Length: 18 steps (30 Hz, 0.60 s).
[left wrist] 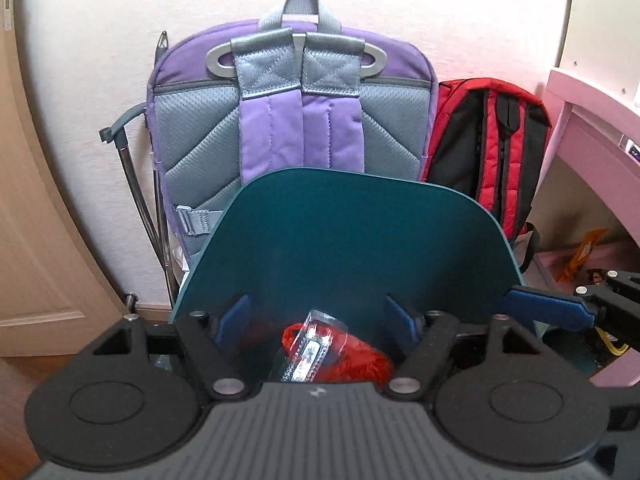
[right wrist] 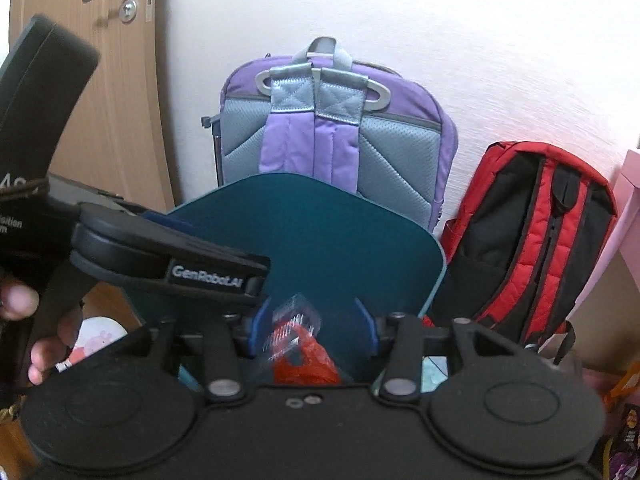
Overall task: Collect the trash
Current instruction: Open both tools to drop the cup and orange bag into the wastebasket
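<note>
Two grippers, left [left wrist: 316,320] and right [right wrist: 312,322], fingers wide, above teal lidded bin [left wrist: 352,240]; clear crinkly plastic wrapper [left wrist: 310,346] and red mesh bag [left wrist: 360,364] between, unheld. Light, slippery; pinch folded edge.

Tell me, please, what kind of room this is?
Probably a child's bedroom or study corner at home: a purple school backpack and a red backpack lean against the wall, beside pink furniture and a wooden door.
</note>
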Tool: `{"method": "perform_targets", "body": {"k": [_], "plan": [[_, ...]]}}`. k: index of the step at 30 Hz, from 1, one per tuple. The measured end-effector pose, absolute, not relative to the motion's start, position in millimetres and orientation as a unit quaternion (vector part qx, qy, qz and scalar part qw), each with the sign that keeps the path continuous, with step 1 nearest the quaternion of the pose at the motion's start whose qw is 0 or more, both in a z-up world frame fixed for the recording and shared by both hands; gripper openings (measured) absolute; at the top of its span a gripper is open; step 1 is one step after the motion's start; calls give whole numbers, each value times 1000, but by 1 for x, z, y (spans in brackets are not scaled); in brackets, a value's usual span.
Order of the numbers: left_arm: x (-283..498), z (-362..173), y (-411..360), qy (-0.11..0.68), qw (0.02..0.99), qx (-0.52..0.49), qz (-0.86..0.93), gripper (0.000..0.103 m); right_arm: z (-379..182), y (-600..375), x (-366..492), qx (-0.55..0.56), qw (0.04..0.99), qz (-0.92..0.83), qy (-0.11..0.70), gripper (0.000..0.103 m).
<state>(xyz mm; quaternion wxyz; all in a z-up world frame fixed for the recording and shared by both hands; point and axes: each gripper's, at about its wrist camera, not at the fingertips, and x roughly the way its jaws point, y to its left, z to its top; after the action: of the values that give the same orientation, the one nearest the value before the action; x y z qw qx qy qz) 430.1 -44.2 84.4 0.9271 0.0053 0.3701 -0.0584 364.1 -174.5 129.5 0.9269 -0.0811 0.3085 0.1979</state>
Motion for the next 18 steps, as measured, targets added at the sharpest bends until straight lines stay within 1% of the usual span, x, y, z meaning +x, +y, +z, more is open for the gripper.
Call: {"method": "perform_targets", "body": {"k": [13,14,15,16,18], "plan": [[356,121,-35,340,938,13,-61,74,162,-186,310,-59,931,203,299,47],[349,124,-32,338,939,11,-61,75,164,-186,305,-58,931,204,298,47],[343,126,-31,337,940,9,-62,80,166,-187,299,-57,931,205,297,47],[336,128,-28,334,940,7,-63,82,167,-187,294,-56,931,207,296,47],[323,130,-24,329,942,7,-64,83,170,-187,283,-56,930,211,295,48]]}}
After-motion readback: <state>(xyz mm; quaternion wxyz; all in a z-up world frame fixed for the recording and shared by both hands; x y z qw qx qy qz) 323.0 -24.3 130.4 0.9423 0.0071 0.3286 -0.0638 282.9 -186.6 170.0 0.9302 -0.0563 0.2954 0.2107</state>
